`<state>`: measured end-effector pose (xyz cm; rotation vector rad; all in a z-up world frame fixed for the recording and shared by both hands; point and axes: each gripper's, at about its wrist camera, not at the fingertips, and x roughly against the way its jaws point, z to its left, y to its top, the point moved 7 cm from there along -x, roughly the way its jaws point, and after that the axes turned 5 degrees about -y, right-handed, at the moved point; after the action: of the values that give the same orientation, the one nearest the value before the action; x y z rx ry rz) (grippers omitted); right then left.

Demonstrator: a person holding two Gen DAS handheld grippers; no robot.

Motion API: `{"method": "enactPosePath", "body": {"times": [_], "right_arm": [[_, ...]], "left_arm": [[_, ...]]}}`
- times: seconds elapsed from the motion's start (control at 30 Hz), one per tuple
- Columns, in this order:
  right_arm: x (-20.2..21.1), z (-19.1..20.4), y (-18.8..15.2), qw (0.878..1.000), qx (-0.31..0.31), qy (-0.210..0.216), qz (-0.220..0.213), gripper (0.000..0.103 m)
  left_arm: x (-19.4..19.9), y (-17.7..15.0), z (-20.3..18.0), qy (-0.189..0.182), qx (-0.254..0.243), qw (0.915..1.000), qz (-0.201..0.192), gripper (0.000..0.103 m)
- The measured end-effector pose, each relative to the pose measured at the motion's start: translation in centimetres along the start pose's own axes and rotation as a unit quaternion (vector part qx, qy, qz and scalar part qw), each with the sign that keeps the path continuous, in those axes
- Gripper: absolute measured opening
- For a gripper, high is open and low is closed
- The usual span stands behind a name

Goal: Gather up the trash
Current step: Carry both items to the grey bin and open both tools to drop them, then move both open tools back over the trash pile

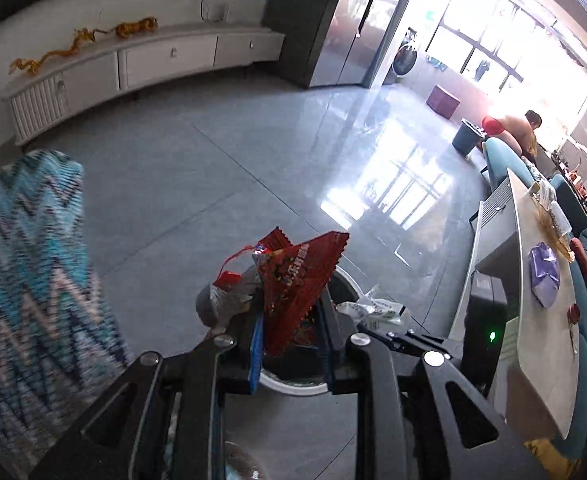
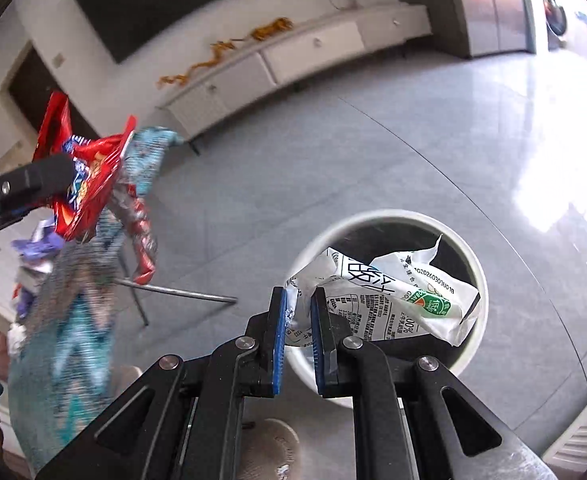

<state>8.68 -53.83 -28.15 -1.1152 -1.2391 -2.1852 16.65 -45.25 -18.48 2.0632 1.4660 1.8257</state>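
Note:
My left gripper [image 1: 291, 312] is shut on a red snack wrapper [image 1: 297, 280] with crumpled silver foil [image 1: 221, 300] beside it, held above a white round trash bin [image 1: 293, 384]. In the right wrist view that same left gripper [image 2: 67, 178] holds the red wrapper [image 2: 89, 184] up at the left. My right gripper [image 2: 298, 308] is shut on a crumpled white milk carton [image 2: 389, 292], held over the open white bin [image 2: 477, 280]. The white carton also shows in the left wrist view [image 1: 373, 308].
A blue zigzag-patterned cloth [image 1: 29, 260] hangs at the left. A white low cabinet [image 1: 141, 64] runs along the far wall. A long table [image 1: 541, 320] with a purple wrapper [image 1: 545, 276] stands at the right, with teal seating behind. A person [image 1: 521, 128] sits far right.

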Motion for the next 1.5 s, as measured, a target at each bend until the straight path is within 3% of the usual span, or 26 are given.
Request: {"method": "enactPosePath", "body": {"times": [0.3,0.43,0.57,0.87,1.1,1.23,1.5], "right_arm": [[-4.8,-3.8,-0.7,0.998,-0.034,-0.029,0.035,0.018],[-5.7,-4.3,-0.7,0.998,-0.040,-0.037,0.040,0.036],[-5.1,-4.0,-0.8,0.998,-0.039,-0.039,0.036,0.040],[0.2,-1.0,0.4,0.999,-0.027,-0.037,-0.008,0.042],[7.7,5.1,2.5,0.997,-0.005,-0.011,-0.077,0.045],[12.1,9.7,3.3,0.993,0.015,0.007,-0.118,0.046],[19.6,20.8,3.0,0.981,0.074,0.045,-0.174,0.048]], "left_arm": [[-6.8,-0.1,0.8,-0.042,0.059,0.9966,0.039,0.049],[-6.5,-0.6,1.6,-0.056,0.072,0.9950,0.041,0.049],[-4.8,-0.3,2.1,-0.054,0.066,0.9961,0.025,0.049],[3.9,-0.5,1.4,-0.028,0.031,0.9979,-0.049,0.049],[13.7,-2.0,2.5,0.008,0.009,0.9951,-0.098,0.049],[20.2,-3.6,5.0,0.040,0.008,0.9899,-0.136,0.049],[33.4,-8.9,12.2,0.118,0.016,0.9712,-0.206,0.049]]}}
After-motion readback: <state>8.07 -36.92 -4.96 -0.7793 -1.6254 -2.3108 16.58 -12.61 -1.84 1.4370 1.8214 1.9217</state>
